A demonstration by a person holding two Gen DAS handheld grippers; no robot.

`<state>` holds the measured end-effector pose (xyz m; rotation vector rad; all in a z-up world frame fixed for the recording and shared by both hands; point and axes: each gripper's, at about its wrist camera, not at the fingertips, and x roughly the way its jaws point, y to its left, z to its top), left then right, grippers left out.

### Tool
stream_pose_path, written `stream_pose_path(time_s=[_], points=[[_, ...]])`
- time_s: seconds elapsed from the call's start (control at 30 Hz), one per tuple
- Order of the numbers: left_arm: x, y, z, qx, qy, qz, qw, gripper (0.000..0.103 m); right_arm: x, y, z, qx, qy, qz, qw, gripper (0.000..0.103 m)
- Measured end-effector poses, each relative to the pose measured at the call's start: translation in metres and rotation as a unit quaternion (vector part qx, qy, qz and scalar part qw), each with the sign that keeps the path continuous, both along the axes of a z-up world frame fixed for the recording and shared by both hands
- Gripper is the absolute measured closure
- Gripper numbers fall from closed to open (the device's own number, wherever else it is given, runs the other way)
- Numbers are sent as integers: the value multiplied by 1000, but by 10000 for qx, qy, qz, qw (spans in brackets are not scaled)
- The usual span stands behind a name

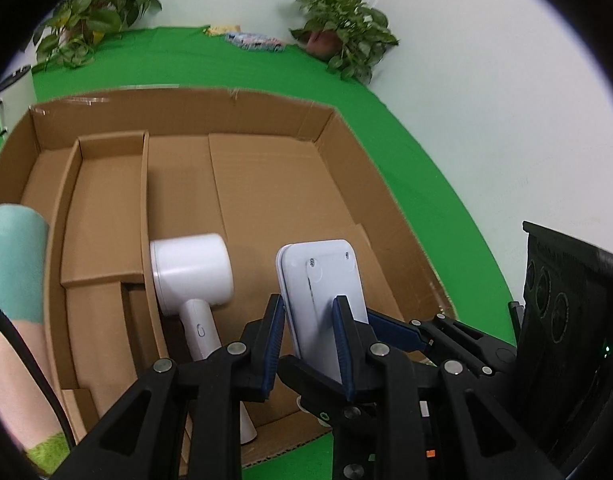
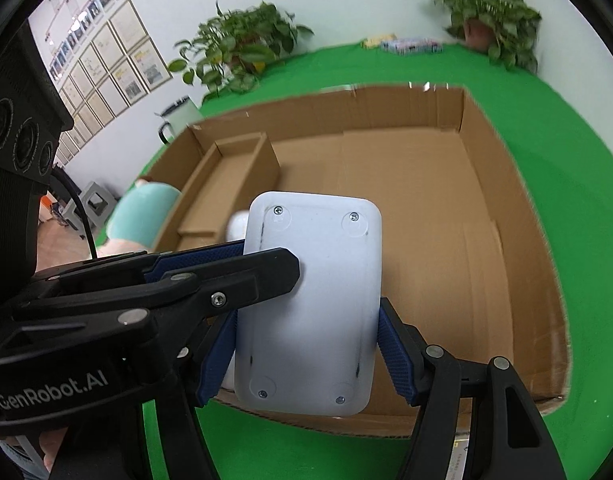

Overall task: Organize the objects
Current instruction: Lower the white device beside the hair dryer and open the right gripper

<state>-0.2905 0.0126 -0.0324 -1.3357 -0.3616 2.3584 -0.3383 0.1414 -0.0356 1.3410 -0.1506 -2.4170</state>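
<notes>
A: Right wrist view first: how is the right gripper (image 2: 306, 340) doing?

B: It is grasping the white slab (image 2: 310, 304) across its width, blue pads pressing both long edges. The left gripper (image 1: 308, 344) is pinching the slab's thin faces, jaws narrow.

A: Where is the slab sitting?

B: It is hanging just above the box (image 2: 518, 208), over its near wall, underside toward the cameras.

A: And progress?

B: A dryer (image 1: 194, 268) is already lying inside the box, beside its divider (image 1: 144, 208). The slab is still waiting to be set down, so I judge the task partway.
</notes>
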Motion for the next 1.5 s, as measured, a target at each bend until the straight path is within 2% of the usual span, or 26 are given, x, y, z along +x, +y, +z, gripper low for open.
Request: stream_pose_path(time_s=[0.33, 0.57, 0.8, 1.0, 1.13, 1.23, 1.33, 1.5], points=[[-19, 4, -39, -97, -591, 36, 9982, 80, -15, -4, -48, 132, -618, -22, 9980, 39], [-23, 2, -43, -86, -634, 75, 9979, 80, -20, -7, -56, 164, -764, 1, 9969, 39], [-17, -1, -35, -238, -546, 186, 9981, 79, -21, -8, -55, -14, -888, 89, 9960, 34], [2, -18, -5, -119, -115, 324, 9993, 79, -16, 0, -47, -336, -816, 201, 9959, 31], [21, -35, 14, -64, 188, 505, 9985, 79, -18, 0, -48, -207, -826, 128, 9963, 31], [34, -47, 17, -71, 265, 691, 9972, 79, -18, -4, -53, -139, -844, 158, 9962, 40], [45, -59, 16, -73, 237, 763, 9968, 79, -14, -12, -57, 177, -732, 208, 9969, 42], [59, -70, 12, -68, 198, 854, 9961, 79, -11, -13, -57, 234, -598, 240, 9976, 42]])
